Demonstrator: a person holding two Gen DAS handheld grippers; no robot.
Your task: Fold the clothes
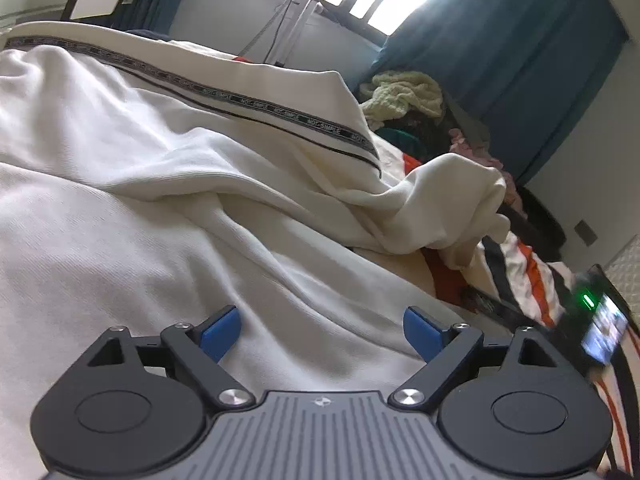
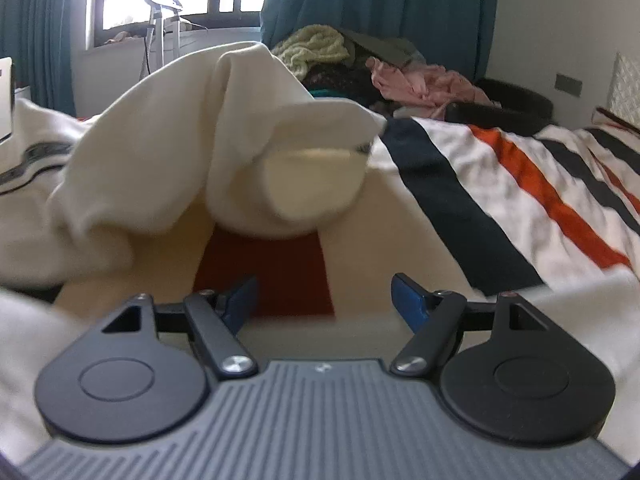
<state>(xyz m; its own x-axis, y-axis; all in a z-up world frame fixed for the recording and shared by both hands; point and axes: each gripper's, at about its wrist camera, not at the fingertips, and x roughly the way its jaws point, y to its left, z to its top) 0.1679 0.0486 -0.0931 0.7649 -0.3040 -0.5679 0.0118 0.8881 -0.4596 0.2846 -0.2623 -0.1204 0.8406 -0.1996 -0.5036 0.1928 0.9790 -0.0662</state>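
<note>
Garment: cream sweatshirt, soft ribbed knit, rumpled over the striped bedspread, black lettered tape band running toward 4 o'clock.
Sleeve: plump tube, cuff toward 4 o'clock.
Left gripper: blue pads wide apart — empty, just above the knit.
Right gripper: jaws wide, nothing held, sleeve at 12 o'clock.
Pile: fuzzy yellow-green knit at 12 o'clock.

Bare striped bedspread in white, navy and orange lies open to the right. The rumpled cream knit garment with black lettered tape rises on the left. A heap of mixed clothes, pale green and pink, blocks the far side.
</note>
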